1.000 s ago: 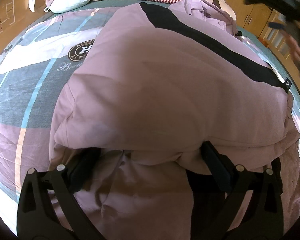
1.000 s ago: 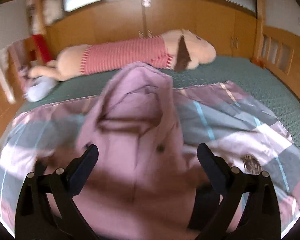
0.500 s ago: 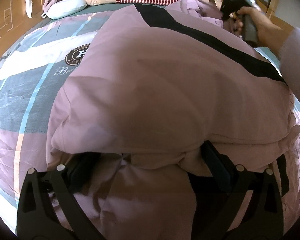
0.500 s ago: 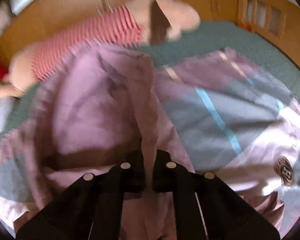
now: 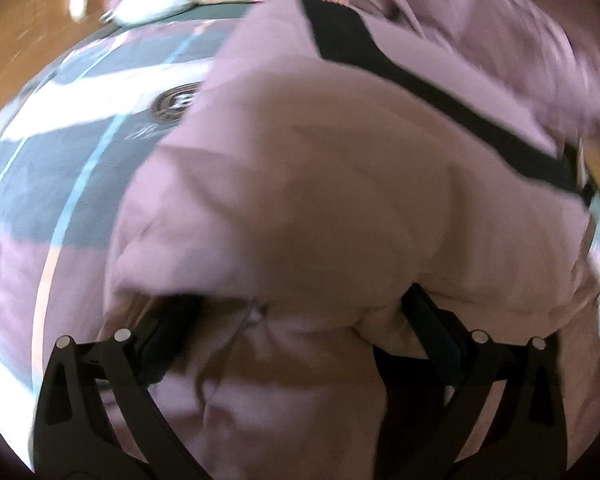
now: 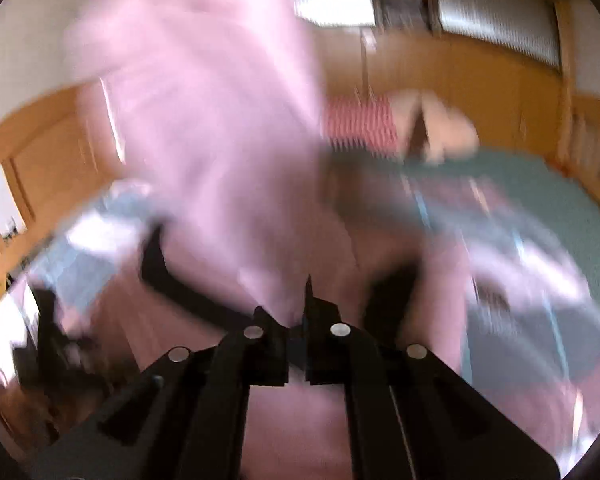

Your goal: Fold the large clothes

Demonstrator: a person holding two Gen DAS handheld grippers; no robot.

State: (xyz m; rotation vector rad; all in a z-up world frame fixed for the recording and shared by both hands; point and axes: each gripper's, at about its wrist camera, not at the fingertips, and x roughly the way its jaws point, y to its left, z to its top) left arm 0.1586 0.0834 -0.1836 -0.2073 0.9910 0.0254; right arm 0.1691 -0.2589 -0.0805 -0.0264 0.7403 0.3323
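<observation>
Left tongs (image 5: 296, 320): we are seeing them spread wide, fingers tucked under the garment's near fold, gripping nothing.
Right tongs (image 6: 296, 336): we are seeing them pinched together on lifted pink cloth.
Garment (image 5: 320, 184): soft, puffy pink jacket with a black stripe (image 5: 432, 100) running diagonally, lying on the bed's quilt (image 5: 60, 184).

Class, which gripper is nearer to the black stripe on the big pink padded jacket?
Probably the right. The right gripper, shut on pink fabric, has a black band just beside its fingertips. The left gripper, open, sits at the pink jacket's near edge, the stripe far across.
</observation>
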